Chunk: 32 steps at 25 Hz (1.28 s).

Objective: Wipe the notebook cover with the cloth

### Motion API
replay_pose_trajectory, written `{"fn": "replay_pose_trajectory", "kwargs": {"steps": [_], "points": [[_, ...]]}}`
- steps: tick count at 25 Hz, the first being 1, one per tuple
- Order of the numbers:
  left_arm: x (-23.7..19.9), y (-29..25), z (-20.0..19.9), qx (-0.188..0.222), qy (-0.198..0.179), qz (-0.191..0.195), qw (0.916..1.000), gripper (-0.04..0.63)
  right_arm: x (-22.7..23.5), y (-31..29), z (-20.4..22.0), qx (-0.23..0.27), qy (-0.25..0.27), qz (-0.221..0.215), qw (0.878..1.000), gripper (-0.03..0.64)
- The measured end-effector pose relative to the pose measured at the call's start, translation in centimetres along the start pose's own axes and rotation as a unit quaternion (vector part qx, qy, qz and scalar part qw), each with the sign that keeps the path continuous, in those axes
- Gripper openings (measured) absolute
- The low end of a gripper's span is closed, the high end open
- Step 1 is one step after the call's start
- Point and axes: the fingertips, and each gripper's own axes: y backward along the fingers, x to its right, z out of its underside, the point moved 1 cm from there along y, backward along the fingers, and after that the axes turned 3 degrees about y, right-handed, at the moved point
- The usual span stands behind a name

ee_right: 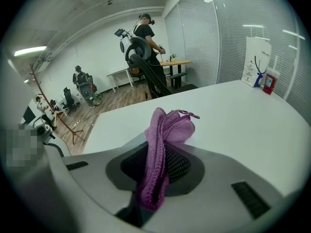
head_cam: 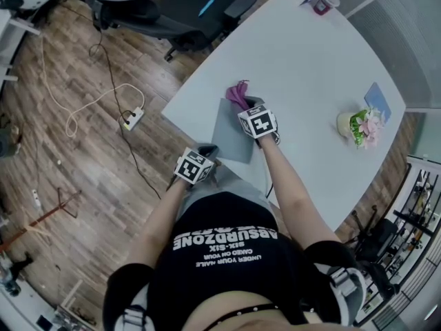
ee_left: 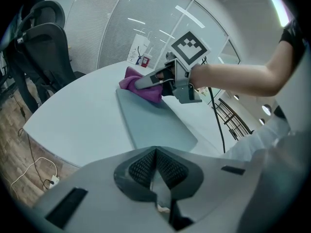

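Head view: the grey notebook [head_cam: 233, 133] lies on the white worktop [head_cam: 310, 67] close to its near edge, long axis running away from the person. The right gripper [head_cam: 249, 105] is over the far end, with the purple cloth [head_cam: 239, 94] touching the cover there. The left gripper [head_cam: 207, 152] sits at the near end. Right forearm stretched forward, left tucked in by the body.

Left gripper view: jaws pressed together, tips at the notebook's near edge. Can't tell if they nip the cover (the edge runs out of sight under them). Cloth rests on the far corner.

Right gripper view: jaws pinching the cloth, a bunch of it sticking out past the tips – notebook not in sight here.

Judgement: the bare cover lies toward the body from the cloth – next stroke is probably a pull back along the long axis, right arm only.
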Motion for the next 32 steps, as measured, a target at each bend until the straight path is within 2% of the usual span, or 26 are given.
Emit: {"fn": "replay_pose_trajectory", "kwargs": {"steps": [17, 32], "points": [[-0.2, 0.0, 0.1, 0.009, 0.005, 0.003, 0.9999, 0.017, -2.7, -2.2, -1.7, 0.019, 0.059, 0.006, 0.998, 0.081], [-0.1, 0.0, 0.0, 0.010, 0.014, 0.002, 0.9999, 0.017, -4.9, -1.4, -0.7, 0.037, 0.094, -0.011, 0.995, 0.080]]}}
